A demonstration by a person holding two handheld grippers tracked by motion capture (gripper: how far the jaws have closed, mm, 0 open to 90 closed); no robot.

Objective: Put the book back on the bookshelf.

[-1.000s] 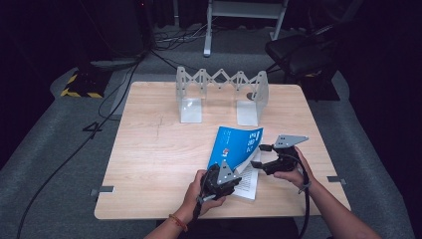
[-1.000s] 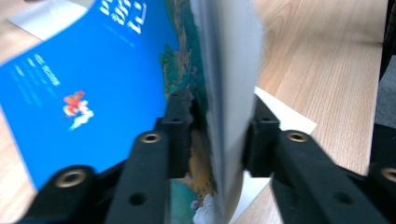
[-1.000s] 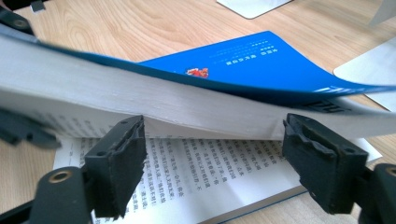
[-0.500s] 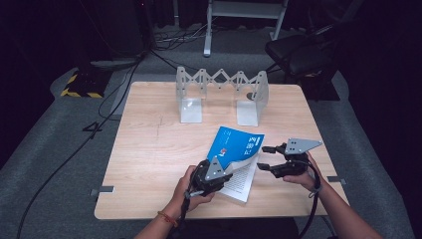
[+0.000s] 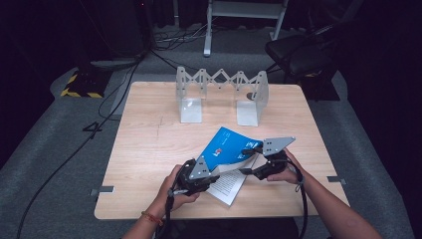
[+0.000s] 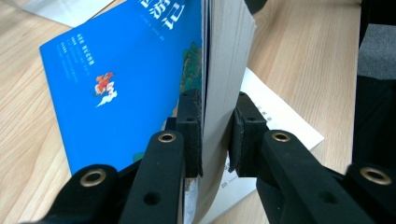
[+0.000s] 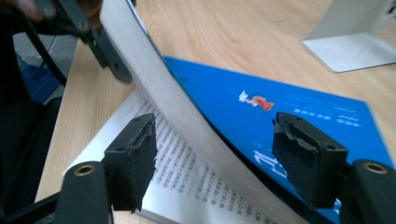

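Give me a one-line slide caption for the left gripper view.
Left gripper clamps the lifted page block of the blue book above the wooden table.

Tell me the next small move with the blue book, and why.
Probably close the right gripper on the lifted block of pages. The left gripper is already shut on the blue book, holding its cover and pages raised off the wooden table, while the right jaws, which have just been opening slightly, straddle the page edge without pressing it. A second grip would steady the book.
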